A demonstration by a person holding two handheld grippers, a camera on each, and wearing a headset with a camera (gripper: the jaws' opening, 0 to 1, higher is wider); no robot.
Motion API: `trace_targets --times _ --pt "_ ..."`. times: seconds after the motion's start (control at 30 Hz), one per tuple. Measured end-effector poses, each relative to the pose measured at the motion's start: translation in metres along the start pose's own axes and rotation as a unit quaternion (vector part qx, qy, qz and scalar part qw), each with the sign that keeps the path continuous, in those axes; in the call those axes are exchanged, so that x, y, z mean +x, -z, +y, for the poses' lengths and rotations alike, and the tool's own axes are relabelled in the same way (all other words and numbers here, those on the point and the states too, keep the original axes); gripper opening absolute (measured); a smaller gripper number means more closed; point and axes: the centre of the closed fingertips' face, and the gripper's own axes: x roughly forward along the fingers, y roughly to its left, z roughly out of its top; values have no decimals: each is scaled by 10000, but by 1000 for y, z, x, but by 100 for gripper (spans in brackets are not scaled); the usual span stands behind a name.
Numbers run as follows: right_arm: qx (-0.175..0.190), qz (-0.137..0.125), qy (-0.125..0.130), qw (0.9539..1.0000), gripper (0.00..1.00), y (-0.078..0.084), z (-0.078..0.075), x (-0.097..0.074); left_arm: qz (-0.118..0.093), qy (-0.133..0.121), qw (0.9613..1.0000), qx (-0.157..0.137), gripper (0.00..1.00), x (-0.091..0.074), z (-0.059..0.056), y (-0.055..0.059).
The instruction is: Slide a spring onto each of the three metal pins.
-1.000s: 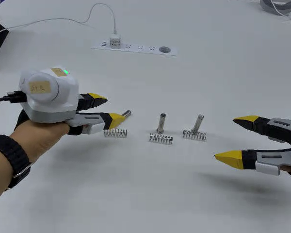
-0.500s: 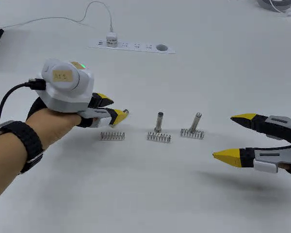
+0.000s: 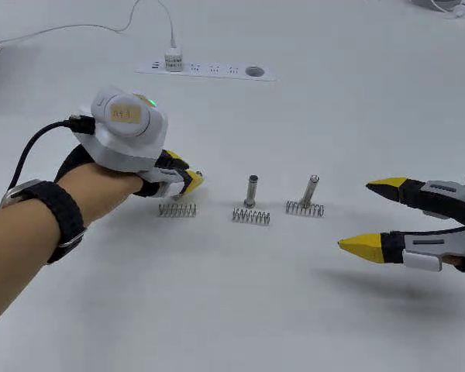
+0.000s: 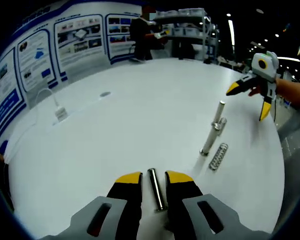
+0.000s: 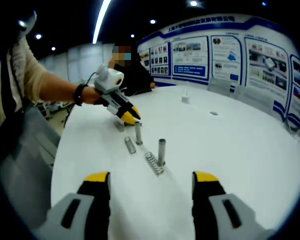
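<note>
— Springs (image 3: 251, 216): where do they lie?
— All three lie flat on the white bench (image 3: 217, 325) in a row running left to right in front of the person. None of them is on a pin.

— And the pins?
— The middle pin (image 3: 252, 190) and the right pin (image 3: 311, 189) stand on end just behind the middle and right-hand springs, very near them. The left pin (image 4: 155, 192) sits between the jaws of the left gripper (image 3: 192, 179), just behind the left-hand spring.

— Is that pin clamped?
— I cannot tell. In the left gripper view the yellow-tipped jaws stand close on either side of it, and a sliver of bench shows on one side. Whether they press on the metal is unclear.

— What about the right gripper (image 3: 363, 215)?
— It hovers to the right of the row, well apart from the right pin. Its jaws are released, spread wide, and point toward the pins.

— What else is there?
— A white power strip (image 3: 205, 70) lies at the far side of the bench with a white plug (image 3: 172, 56) in it. The person's left hand (image 3: 101, 194) holds the left gripper, with a black strap (image 3: 58, 217) on the wrist and a black cable (image 3: 39, 143) leaving the gripper's body.
</note>
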Motion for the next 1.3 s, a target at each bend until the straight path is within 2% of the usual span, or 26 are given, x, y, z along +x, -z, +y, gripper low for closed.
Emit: trace_targets --times 0.5,0.83,1.07,1.17,1.3 --pt "74 -51 25 10000 68 -1 -1 -3 369 -106 9991 197 12 5 -1 -1" --pt "78 -22 24 10000 68 1 -1 -3 710 -113 9973 174 11 8 -1 7" --pt "71 7 1 10000 68 1 1 -1 842 -127 9963 127 10 9 1 6" --pt "57 39 -27 10000 68 2 2 0 961 -190 9950 188 10 10 0 7" --pt "46 56 -49 10000 68 3 3 1 1132 -248 9932 101 9 10 1 7"
